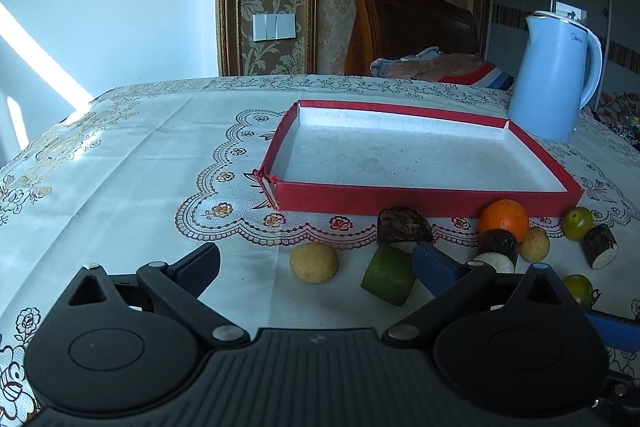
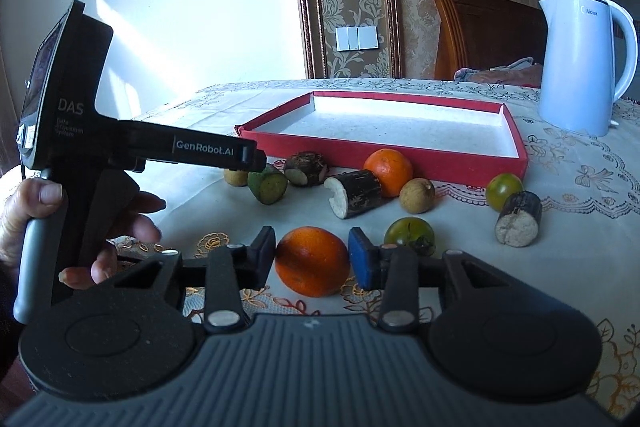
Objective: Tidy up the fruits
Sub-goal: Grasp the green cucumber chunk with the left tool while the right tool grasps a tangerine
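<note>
A shallow red tray (image 1: 420,195) (image 2: 516,147) sits mid-table with nothing in it. Fruits lie in front of it: an orange (image 1: 503,219), a yellow round fruit (image 1: 314,262), a green cut piece (image 1: 387,275), dark cane pieces (image 1: 403,225) and green tomatoes (image 1: 578,223). My left gripper (image 1: 316,267) is open over the yellow fruit and green piece. My right gripper (image 2: 313,259) has its pads on both sides of a near orange (image 2: 313,261), resting on the cloth. The left gripper also shows in the right wrist view (image 2: 256,161).
A light blue kettle (image 1: 554,75) (image 2: 584,63) stands at the tray's back right corner. The table has a lace-patterned cloth (image 1: 140,167). A wooden headboard and bedding lie beyond the far edge. A hand holds the left gripper's handle (image 2: 36,219).
</note>
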`<state>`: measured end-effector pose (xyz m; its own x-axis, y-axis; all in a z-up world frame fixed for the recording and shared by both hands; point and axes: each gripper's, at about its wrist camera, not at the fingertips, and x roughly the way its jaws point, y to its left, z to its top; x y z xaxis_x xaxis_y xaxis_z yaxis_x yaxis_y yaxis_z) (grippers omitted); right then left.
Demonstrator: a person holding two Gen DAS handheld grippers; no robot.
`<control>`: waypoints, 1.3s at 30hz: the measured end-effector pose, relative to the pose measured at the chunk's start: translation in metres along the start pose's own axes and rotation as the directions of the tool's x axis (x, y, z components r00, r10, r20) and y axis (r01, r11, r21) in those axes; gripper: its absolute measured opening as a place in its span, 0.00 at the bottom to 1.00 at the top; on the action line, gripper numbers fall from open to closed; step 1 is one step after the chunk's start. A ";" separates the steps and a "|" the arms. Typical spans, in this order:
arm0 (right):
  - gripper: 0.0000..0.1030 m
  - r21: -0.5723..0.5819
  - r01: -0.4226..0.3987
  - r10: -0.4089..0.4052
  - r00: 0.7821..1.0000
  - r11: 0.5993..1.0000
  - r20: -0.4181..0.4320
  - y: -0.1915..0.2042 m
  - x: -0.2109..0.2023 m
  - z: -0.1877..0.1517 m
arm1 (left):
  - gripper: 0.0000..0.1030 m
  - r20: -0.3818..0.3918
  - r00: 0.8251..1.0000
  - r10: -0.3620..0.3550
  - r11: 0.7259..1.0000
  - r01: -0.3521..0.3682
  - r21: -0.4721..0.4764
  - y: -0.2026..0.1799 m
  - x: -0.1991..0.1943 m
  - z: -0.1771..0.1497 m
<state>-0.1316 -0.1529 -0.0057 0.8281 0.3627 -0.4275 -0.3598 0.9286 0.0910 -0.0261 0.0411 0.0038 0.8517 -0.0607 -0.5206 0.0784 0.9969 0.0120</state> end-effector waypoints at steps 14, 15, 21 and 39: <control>0.37 -0.027 0.028 -0.026 0.997 0.999 0.074 -0.007 -0.024 0.006 | 1.00 -0.022 1.000 0.003 0.973 0.002 0.231 -0.034 0.016 -0.006; 0.37 -0.024 0.031 -0.029 0.997 0.999 0.077 -0.008 -0.024 0.006 | 0.99 -0.026 1.000 0.001 0.972 0.005 0.234 -0.034 0.018 -0.005; 0.37 -0.009 0.027 -0.026 0.997 1.000 0.070 -0.012 -0.023 0.005 | 0.81 -0.029 0.999 -0.018 0.972 0.024 0.235 -0.031 0.019 -0.005; 0.37 -0.002 0.034 -0.034 0.996 0.999 0.079 -0.016 -0.022 0.007 | 0.27 0.040 0.999 -0.034 0.972 0.024 0.234 -0.033 0.004 -0.006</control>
<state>-0.1412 -0.1757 0.0086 0.8713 0.3361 -0.3577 -0.3323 0.9403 0.0742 -0.0282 0.0078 -0.0044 0.8686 -0.0968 -0.4859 0.2180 0.9554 0.1992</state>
